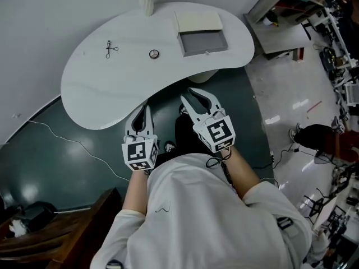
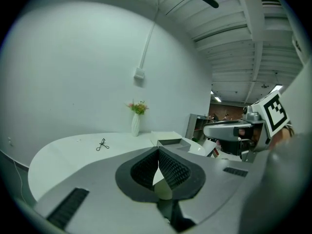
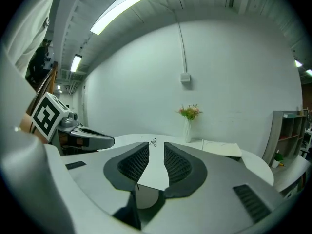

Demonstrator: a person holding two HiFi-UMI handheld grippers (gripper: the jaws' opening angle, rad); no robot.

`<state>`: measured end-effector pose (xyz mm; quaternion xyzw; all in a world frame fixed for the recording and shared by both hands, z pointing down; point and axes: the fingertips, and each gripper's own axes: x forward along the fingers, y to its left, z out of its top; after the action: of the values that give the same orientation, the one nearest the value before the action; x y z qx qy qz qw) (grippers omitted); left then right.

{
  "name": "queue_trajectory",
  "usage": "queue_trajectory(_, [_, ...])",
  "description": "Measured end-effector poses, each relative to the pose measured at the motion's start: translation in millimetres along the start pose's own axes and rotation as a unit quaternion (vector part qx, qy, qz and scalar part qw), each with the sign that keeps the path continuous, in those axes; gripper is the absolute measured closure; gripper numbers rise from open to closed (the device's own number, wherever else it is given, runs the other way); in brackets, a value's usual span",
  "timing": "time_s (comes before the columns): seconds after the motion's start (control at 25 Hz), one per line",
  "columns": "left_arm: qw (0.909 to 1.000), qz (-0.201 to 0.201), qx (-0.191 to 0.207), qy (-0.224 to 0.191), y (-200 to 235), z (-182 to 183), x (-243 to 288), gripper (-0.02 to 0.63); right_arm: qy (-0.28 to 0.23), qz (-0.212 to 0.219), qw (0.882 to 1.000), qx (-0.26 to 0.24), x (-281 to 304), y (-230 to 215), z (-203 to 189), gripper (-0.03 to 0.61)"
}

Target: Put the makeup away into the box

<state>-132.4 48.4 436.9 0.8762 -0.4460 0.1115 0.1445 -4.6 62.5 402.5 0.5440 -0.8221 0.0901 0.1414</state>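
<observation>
Nearest the person, both tools are held low and side by side, on the near side of the worktop (image 1: 101, 94) and well short of the box (image 1: 205, 52), so nothing is in reach yet. The left hand-held gripper (image 1: 147, 108) (image 2: 158, 152) has its jaw tips together with nothing between them. The right hand-held gripper (image 1: 197, 97) (image 3: 156, 147) has its jaws a little apart, also empty, which suggests it is the one readied for the first pick. Both point across the worktop toward the makeup, which fits an approach and not a grasp. The makeup lies loose on the bare top, outside the box. The small round compact (image 1: 154, 54) is just left of the box, and the curler (image 1: 111, 49) (image 2: 102, 144) (image 3: 153, 142) is farther left, well apart from it. The box stands open with its grey inside showing, and what seems to be its lid (image 1: 198, 21) is laid back flat behind it, so things can probably be dropped straight in. Beyond and left of the box, a vase (image 1: 146, 3) (image 2: 135, 125) (image 3: 187, 130) of flowers stands at the far edge by the wall, out of the likely path.
</observation>
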Motion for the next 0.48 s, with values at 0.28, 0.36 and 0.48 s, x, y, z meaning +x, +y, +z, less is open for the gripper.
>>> queue_trajectory(0.28, [0.9991, 0.037, -0.008, 0.022, 29, 8, 78, 0.596, 0.022, 0.053, 0.998, -0.015, 78, -49, 10, 0.471])
queue_trajectory(0.36, [0.998, 0.046, -0.016, 0.04, 32, 6, 97, 0.595, 0.038, 0.074, 0.996, -0.016, 95, -59, 13, 0.466])
queue_trajectory(0.48, [0.9957, 0.061, -0.029, 0.063, 40, 1, 124, 0.595, 0.056, 0.098, 0.993, -0.017, 121, -76, 9, 0.462])
